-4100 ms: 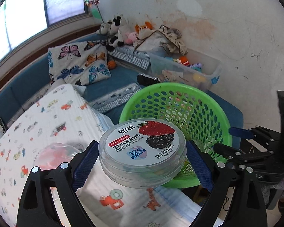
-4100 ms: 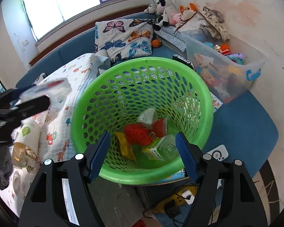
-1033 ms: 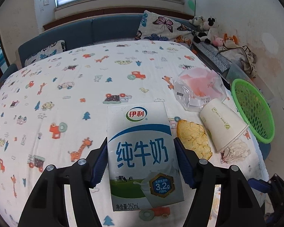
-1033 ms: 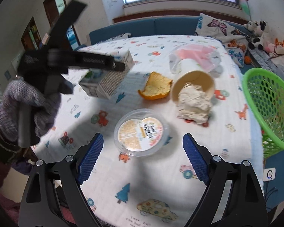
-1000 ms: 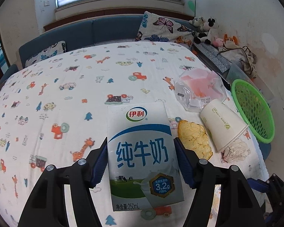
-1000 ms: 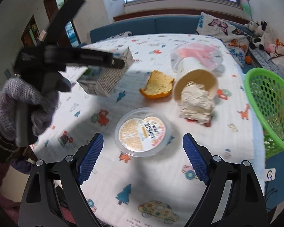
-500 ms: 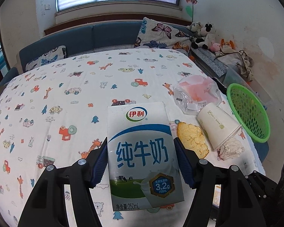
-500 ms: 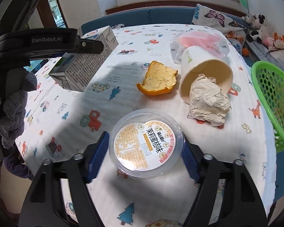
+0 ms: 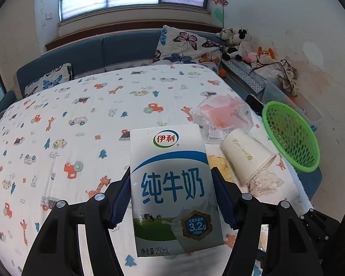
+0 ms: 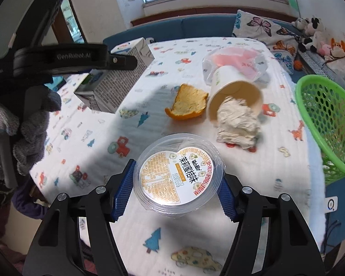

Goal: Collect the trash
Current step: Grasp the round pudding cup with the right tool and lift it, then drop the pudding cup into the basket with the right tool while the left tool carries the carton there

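Observation:
My left gripper [image 9: 171,197] is shut on a white and blue milk carton [image 9: 172,184] and holds it above the table; the carton also shows in the right wrist view [image 10: 117,80]. My right gripper [image 10: 176,185] is shut on a clear round plastic tub [image 10: 179,174] with an orange and white label, held just above the cloth. On the table lie an orange peel [image 10: 187,105], a tipped paper cup [image 10: 234,94] with crumpled tissue [image 10: 238,124] spilling out, and a clear bag with pink contents [image 10: 237,62]. The green basket [image 10: 326,124] stands off the table's right edge.
The table wears a white cloth [image 9: 69,124] printed with cartoon animals and cars. A blue sofa [image 9: 92,53] with butterfly pillows runs behind it. Soft toys [image 9: 241,41] and a clear storage bin [image 9: 287,99] sit at the right by the wall.
My right gripper has closed on the round tub and lifted it slightly off the cloth. My left gripper has raised the milk carton higher and pulled back a little.

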`<state>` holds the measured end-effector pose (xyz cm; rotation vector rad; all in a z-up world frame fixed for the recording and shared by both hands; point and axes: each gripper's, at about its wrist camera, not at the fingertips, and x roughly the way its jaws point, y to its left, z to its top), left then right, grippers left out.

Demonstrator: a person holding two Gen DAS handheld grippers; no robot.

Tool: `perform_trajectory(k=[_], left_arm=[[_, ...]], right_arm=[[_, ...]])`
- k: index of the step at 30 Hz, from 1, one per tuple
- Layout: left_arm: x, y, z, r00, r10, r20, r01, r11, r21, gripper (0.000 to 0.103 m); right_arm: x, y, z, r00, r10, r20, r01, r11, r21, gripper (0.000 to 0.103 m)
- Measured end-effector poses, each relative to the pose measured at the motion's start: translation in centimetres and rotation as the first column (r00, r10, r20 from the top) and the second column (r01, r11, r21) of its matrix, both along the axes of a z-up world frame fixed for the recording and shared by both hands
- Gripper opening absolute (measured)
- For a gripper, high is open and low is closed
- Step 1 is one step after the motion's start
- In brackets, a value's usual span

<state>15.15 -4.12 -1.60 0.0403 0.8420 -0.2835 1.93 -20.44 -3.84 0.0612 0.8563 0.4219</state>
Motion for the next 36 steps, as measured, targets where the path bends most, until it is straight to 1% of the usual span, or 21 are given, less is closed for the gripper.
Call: perform_trajectory(k=[4,7,12,15,19,24,30,36], left_arm=[[-0.1,-1.8,1.2,0.999,-0.039,0.017,0.040,0.999,-0.006,0.064],[-0.1,-3.4,2.1,0.997,-0.068,0.029,0.068,0.998,-0.001,0.064],[0.4,-6.7,3.4,0.992,-0.118,0.047,0.117,0.993,0.013,0.064],[0.6,-8.5,4.1,0.988,-0.141,0.061,0.140,0.990,0.021,0.064],[1.4,-11.3,5.0,0.981,-0.180,0.070,0.178,0.984,0.027,0.064],[2.5,-14.6,5.4,0.974,-0.217,0.070,0.215,0.976,0.041,0.064],[4.0,-17.5,5.2,0.968,-0.244,0.056,0.242,0.969,0.046,0.064],[5.0,-20.1,4.6,0.961,-0.274,0.043,0.271,0.961,0.059,0.064]], right_arm=[[-0.4,-2.3,1.7,0.999,-0.039,0.024,0.039,0.999,0.026,0.065],[-0.4,-4.3,2.8,0.995,-0.084,0.050,0.083,0.996,0.024,0.065],[0.4,-8.8,4.0,0.981,-0.179,0.071,0.178,0.984,0.025,0.065],[1.3,-12.0,4.2,0.964,-0.253,0.078,0.253,0.967,0.003,0.065],[3.0,-15.9,3.8,0.942,-0.329,0.062,0.330,0.944,-0.007,0.066],[5.1,-19.8,2.7,0.916,-0.398,0.044,0.399,0.916,-0.029,0.066],[7.0,-22.9,1.0,0.891,-0.453,0.012,0.453,0.891,-0.033,0.067],[8.1,-24.5,0.0,0.876,-0.482,-0.006,0.482,0.876,-0.025,0.074]])
